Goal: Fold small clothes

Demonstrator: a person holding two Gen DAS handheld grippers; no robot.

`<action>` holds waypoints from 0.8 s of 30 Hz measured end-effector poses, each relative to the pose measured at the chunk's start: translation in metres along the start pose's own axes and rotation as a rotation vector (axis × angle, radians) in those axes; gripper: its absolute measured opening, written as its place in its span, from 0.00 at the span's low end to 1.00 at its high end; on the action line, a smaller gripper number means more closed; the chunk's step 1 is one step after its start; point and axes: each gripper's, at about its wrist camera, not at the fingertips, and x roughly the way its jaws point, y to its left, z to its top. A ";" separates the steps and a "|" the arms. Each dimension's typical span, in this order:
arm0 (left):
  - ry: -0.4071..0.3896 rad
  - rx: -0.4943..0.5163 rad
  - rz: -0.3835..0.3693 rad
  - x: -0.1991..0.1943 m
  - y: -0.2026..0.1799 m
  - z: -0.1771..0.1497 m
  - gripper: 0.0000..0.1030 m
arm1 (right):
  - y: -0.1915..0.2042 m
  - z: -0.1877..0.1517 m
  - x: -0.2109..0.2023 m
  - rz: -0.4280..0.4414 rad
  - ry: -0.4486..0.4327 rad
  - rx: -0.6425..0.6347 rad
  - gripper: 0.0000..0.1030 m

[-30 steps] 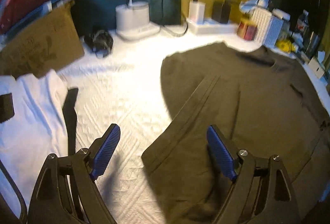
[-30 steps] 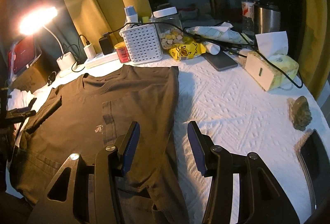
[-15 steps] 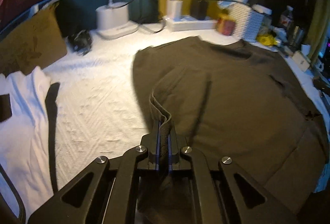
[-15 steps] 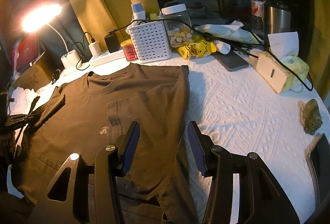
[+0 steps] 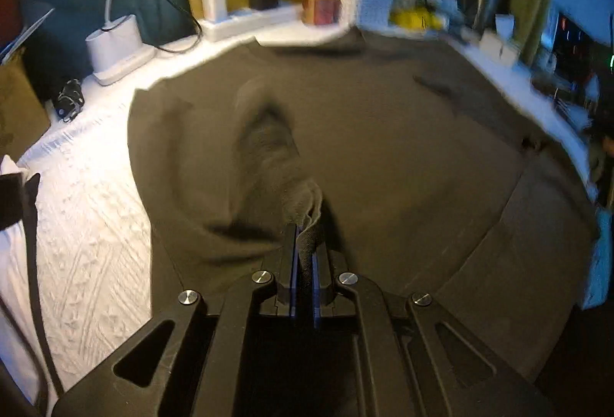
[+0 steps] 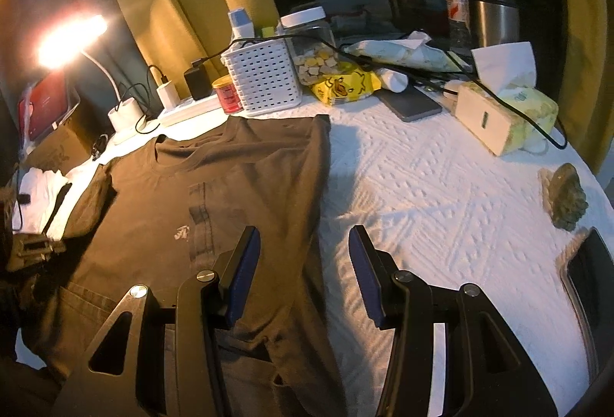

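Shirt [image 6: 238, 183], dark, lies spread on the white-covered bench [image 6: 441, 194], yellow curtains behind. From the left along the back: lit lamp [image 6: 73, 37], power strip [image 6: 188, 108], red tin [image 6: 227, 94], white basket [image 6: 263, 75], jar [image 6: 311, 48], tissue box [image 6: 506, 117]. A second ago the left tongs [image 5: 305, 256] stood wide over the sleeve; now they are clamped on its bunched edge, lifted over the shirt body. The right tongs [image 6: 303, 275] hang half open, gripping nothing, above the shirt's right edge.
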 end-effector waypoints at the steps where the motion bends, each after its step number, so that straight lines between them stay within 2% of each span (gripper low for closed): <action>1: -0.001 0.013 0.008 -0.001 -0.003 0.000 0.04 | -0.002 0.000 -0.002 -0.002 -0.005 0.002 0.49; 6: -0.017 -0.004 -0.028 -0.014 0.000 0.011 0.07 | -0.013 -0.004 -0.009 -0.019 -0.016 0.020 0.49; 7: -0.029 -0.007 -0.026 -0.017 0.000 0.015 0.12 | -0.014 -0.005 -0.010 -0.019 -0.018 0.025 0.49; 10: -0.059 -0.018 -0.043 -0.021 0.001 0.024 0.39 | -0.015 -0.006 -0.010 -0.019 -0.015 0.030 0.50; 11: -0.071 -0.021 -0.061 -0.022 -0.001 0.026 0.41 | -0.015 -0.007 -0.010 -0.018 -0.013 0.031 0.49; 13: -0.087 -0.010 -0.096 -0.024 -0.005 0.032 0.41 | -0.014 -0.007 -0.010 -0.017 -0.013 0.030 0.49; 17: -0.094 0.020 -0.048 -0.012 -0.008 0.047 0.41 | -0.011 -0.005 -0.007 -0.010 -0.014 0.027 0.49; 22: -0.006 0.031 0.054 0.032 0.001 0.060 0.41 | -0.004 -0.002 -0.001 0.007 -0.010 0.018 0.49; 24: 0.038 0.026 0.049 0.045 0.005 0.060 0.41 | -0.004 0.000 0.000 0.009 -0.010 0.020 0.49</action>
